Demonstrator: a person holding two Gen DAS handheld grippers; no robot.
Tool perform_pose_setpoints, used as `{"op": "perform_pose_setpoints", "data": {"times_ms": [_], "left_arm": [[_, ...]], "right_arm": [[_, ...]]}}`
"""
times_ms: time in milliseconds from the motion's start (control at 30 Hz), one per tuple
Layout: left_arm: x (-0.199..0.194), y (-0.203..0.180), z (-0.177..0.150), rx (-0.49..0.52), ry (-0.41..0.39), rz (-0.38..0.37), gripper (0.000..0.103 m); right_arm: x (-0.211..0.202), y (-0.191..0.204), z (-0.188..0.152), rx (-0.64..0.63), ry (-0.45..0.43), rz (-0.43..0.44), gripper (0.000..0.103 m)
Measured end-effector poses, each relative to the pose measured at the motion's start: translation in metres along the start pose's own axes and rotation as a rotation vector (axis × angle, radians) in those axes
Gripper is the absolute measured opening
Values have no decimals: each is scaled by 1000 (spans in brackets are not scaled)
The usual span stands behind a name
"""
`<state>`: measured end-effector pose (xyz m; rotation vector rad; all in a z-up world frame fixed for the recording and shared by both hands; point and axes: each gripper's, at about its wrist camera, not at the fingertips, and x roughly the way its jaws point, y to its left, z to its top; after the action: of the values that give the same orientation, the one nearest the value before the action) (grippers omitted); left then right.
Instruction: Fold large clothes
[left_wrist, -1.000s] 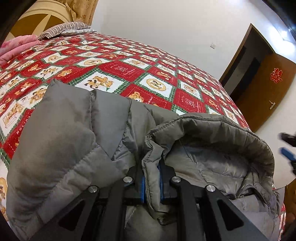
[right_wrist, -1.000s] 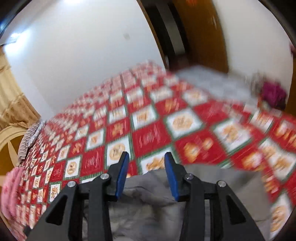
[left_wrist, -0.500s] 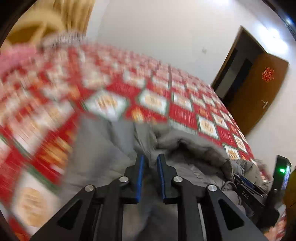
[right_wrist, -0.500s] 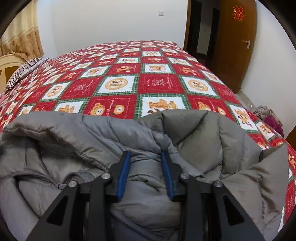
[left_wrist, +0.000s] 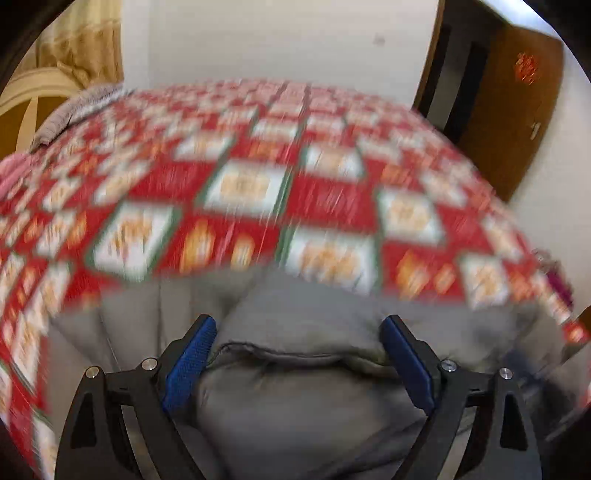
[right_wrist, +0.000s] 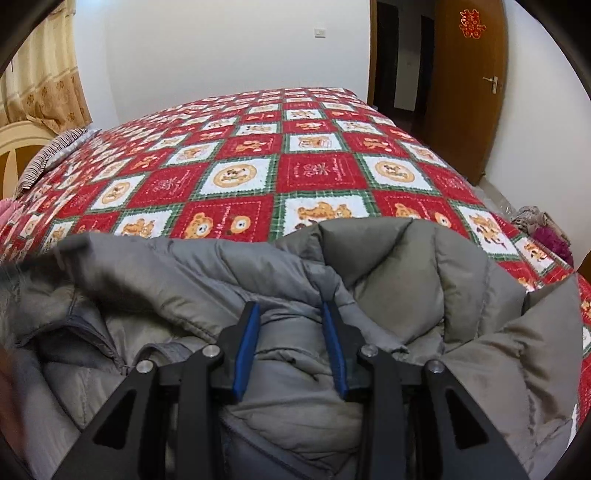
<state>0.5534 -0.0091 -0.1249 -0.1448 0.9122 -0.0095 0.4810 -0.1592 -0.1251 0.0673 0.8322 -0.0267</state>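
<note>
Beyond the grey padded jacket (right_wrist: 280, 280), the red patchwork quilt (right_wrist: 310, 173) lies bare to its far edge; a striped pillow (right_wrist: 51, 155) sits at the quilt's far-left corner, a brown door (right_wrist: 465, 96) past its right edge. The jacket lies bunched and creased at the quilt's near edge. The left gripper (left_wrist: 295, 347) has just been opening, its fingers wide apart astride a puffy fold without pressing it; the right gripper (right_wrist: 291, 339) is clamped on a thick fold.

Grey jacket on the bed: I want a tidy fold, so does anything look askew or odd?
The jacket lies bunched and rumpled at the near edge of the bedspread, not flat. The right gripper pinches a thick fold.
</note>
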Motion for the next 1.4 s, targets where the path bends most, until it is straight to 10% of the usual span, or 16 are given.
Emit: {"op": "perform_pose_setpoints", "data": {"times_ms": [400,600,933,1100,1400], "left_arm": [[2,-7,-22,56,-33,35,92],[6,-11,-20,83,-25,54,92],[6,-15,-19,79,-34,54,93],[6,-18,-19,83,-34,58,93],[8,-20,-18,97,-28,84,96]], "right_arm": [[-48,27,31,-4,-97,94,45],[25,58,28,-72,121,88,41],[30,34,20,27,74,224,37],[11,4,14,83,74,42,0],[26,28,13,-88,62,-93,0]]}}
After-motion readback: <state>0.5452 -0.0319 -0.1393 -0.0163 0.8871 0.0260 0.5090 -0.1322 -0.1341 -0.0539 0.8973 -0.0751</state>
